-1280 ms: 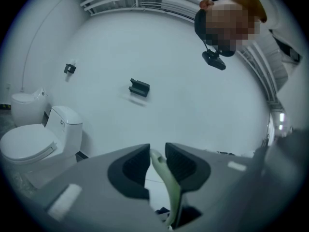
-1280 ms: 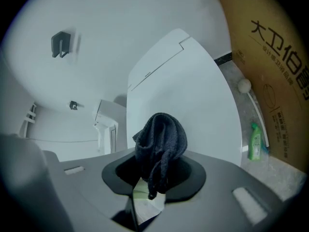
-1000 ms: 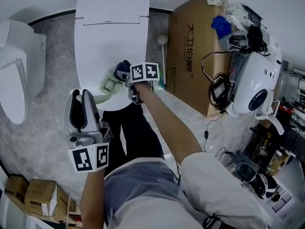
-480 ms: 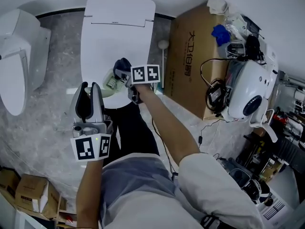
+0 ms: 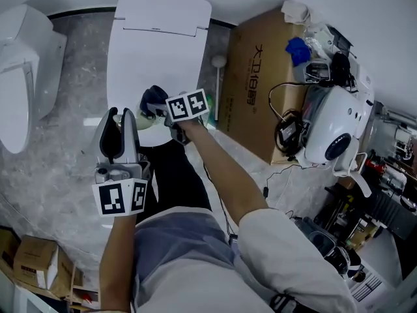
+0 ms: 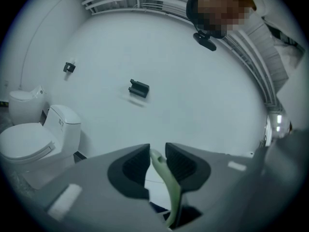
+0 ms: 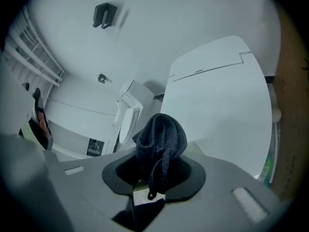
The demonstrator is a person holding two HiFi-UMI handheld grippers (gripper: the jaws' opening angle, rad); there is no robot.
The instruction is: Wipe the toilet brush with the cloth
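My left gripper [image 5: 118, 115] points up and away, shut on the thin pale green handle of the toilet brush [image 6: 164, 178], which runs down between its jaws [image 6: 157, 153]. In the head view only a small pale green piece of the brush [image 5: 144, 115] shows between the two grippers. My right gripper [image 5: 160, 107] is shut on a bunched dark blue-grey cloth [image 5: 154, 98], which bulges out over the jaws [image 7: 157, 163] in the right gripper view as the cloth [image 7: 161, 144]. The cloth sits right beside that green piece, over the front of the toilet lid.
A white toilet with a closed lid [image 5: 156, 38] lies ahead, with a second toilet [image 5: 19, 77] at the left. A large cardboard box [image 5: 260, 77] stands at the right with a white-knobbed stick [image 5: 219, 62] beside it. Further right are a white appliance [image 5: 335, 129] and cables. Small boxes [image 5: 36, 266] sit at bottom left.
My right gripper has carried the cloth leftward, closer to the left gripper. It now covers more of the pale green brush piece. The left gripper has kept its grip.
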